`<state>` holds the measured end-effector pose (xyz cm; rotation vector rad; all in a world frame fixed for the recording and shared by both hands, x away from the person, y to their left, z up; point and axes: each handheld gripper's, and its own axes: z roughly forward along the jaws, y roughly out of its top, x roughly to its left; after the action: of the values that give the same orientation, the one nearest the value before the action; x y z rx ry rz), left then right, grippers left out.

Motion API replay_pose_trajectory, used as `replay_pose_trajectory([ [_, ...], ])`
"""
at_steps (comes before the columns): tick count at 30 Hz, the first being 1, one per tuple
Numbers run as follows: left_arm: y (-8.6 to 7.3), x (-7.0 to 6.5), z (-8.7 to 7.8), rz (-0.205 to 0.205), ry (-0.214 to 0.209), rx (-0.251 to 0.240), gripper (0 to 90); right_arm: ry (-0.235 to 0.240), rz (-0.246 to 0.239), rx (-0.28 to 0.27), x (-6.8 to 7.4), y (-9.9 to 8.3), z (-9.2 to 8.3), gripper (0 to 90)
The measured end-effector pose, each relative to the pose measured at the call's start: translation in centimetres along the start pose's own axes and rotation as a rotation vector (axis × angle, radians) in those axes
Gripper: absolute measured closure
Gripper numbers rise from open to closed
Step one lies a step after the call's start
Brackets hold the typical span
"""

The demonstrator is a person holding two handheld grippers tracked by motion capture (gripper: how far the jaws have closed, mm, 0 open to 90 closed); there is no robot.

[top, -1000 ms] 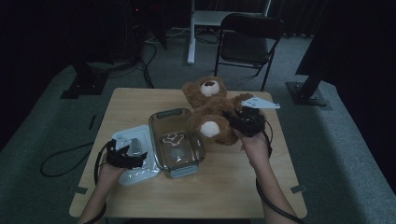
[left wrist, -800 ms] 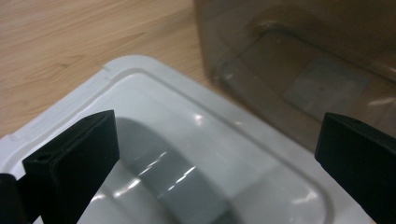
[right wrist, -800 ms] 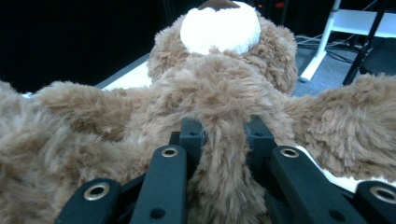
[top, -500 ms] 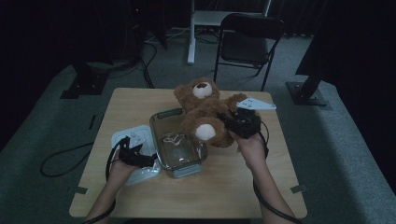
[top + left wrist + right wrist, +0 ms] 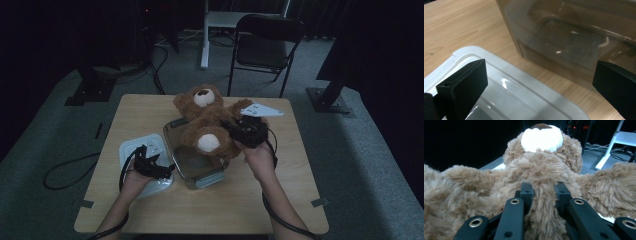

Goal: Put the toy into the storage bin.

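Observation:
A brown teddy bear (image 5: 207, 125) with a white muzzle hangs lifted over the clear plastic container (image 5: 200, 172) in the middle of the table. My right gripper (image 5: 235, 129) is shut on the bear's belly fur (image 5: 541, 195), which bunches between its jaws, with the bear's head (image 5: 542, 137) straight ahead. My left gripper (image 5: 167, 167) stands open above the white lid (image 5: 131, 147) at the container's left. In the left gripper view its jaws are wide apart with nothing between them, over the lid (image 5: 506, 85) and facing the container's wall (image 5: 564, 47).
The wooden table (image 5: 280, 200) has bare wood at the front and right. A black folding chair (image 5: 265, 47) and a white stand (image 5: 205, 35) are beyond the far edge. Cables trail across the grey floor (image 5: 60, 170) at the left.
The right gripper has carried the bear leftward and a little up, over the container. The left gripper has moved right along the lid toward the container, still open.

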<state>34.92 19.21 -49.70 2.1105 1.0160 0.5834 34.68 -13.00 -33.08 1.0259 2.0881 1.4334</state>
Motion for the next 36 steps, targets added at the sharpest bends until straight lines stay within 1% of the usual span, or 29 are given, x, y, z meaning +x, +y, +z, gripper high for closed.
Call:
replay_pose_trajectory([
  [3, 0.2, -0.3, 0.2, -0.003, -0.006, -0.012, 0.7, 0.009, -0.003, 0.007, 0.6, 0.0, 0.6, 75.0],
  [6, 0.5, -0.5, 0.4, 0.002, -0.012, -0.01, 0.7, 0.012, -0.003, 0.015, 1.0, -0.1, 1.2, 75.0],
  [9, 0.7, -0.9, 0.4, 0.011, 0.004, -0.015, 0.7, 0.016, -0.008, 0.023, 1.4, -0.3, 1.8, 75.0],
  [10, 0.7, -0.9, 0.4, 0.014, 0.003, -0.018, 0.6, 0.019, -0.009, 0.026, 1.6, -0.3, 2.0, 75.0],
  [13, 0.8, -0.9, 0.1, 0.01, -0.001, -0.026, 0.7, 0.025, -0.015, 0.035, 2.1, -0.5, 2.6, 75.0],
  [16, 0.7, -0.9, -0.2, 0.003, 0.007, -0.033, 0.6, 0.028, -0.015, 0.053, 2.5, -0.8, 3.3, 75.0],
  [20, 0.6, -0.7, -0.7, 0.003, 0.015, -0.032, 0.7, 0.029, -0.015, 0.083, 2.9, -1.7, 4.4, 74.9],
  [21, 0.5, -0.7, -0.8, 0.003, 0.023, -0.031, 0.7, 0.023, -0.019, 0.085, 3.0, -2.0, 4.6, 74.9],
  [22, 0.4, -0.6, -0.9, -0.001, 0.02, -0.03, 0.7, 0.013, -0.022, 0.092, 3.1, -2.2, 4.8, 74.9],
  [25, 0.2, -0.5, -1.2, -0.001, 0.029, -0.026, 0.7, 0.012, -0.023, 0.104, 3.3, -2.7, 4.8, 74.8],
  [27, 0.0, -0.5, -1.3, -0.004, 0.026, -0.028, 0.7, 0.012, -0.022, 0.108, 3.4, -3.1, 4.8, 74.8],
  [29, -0.2, -0.4, -1.5, 0.005, 0.038, -0.02, 0.7, 0.013, -0.018, 0.111, 3.4, -3.6, 4.7, 74.8],
  [31, -0.3, -0.2, -1.6, -0.002, 0.044, -0.015, 0.7, 0.008, -0.017, 0.114, 3.5, -4.1, 4.7, 74.7],
  [32, -0.4, -0.2, -1.6, -0.006, 0.043, -0.017, 0.7, 0.006, -0.015, 0.123, 3.6, -4.5, 4.9, 74.6],
  [33, -0.4, -0.1, -1.7, -0.007, 0.041, -0.016, 0.7, 0.003, -0.019, 0.131, 3.7, -4.7, 5.0, 74.1],
  [34, -0.4, 0.0, -1.8, -0.01, 0.046, -0.024, 0.7, 0.004, -0.018, 0.14, 3.7, -5.1, 5.2, 70.3],
  [35, -0.4, 0.0, -1.9, -0.012, 0.046, -0.023, 0.7, 0.014, -0.012, 0.148, 3.7, -5.4, 5.5, 63.1],
  [36, -0.3, 0.0, -2.0, -0.012, 0.048, -0.024, 0.7, 0.024, -0.007, 0.164, 3.6, -5.6, 5.7, 59.4],
])
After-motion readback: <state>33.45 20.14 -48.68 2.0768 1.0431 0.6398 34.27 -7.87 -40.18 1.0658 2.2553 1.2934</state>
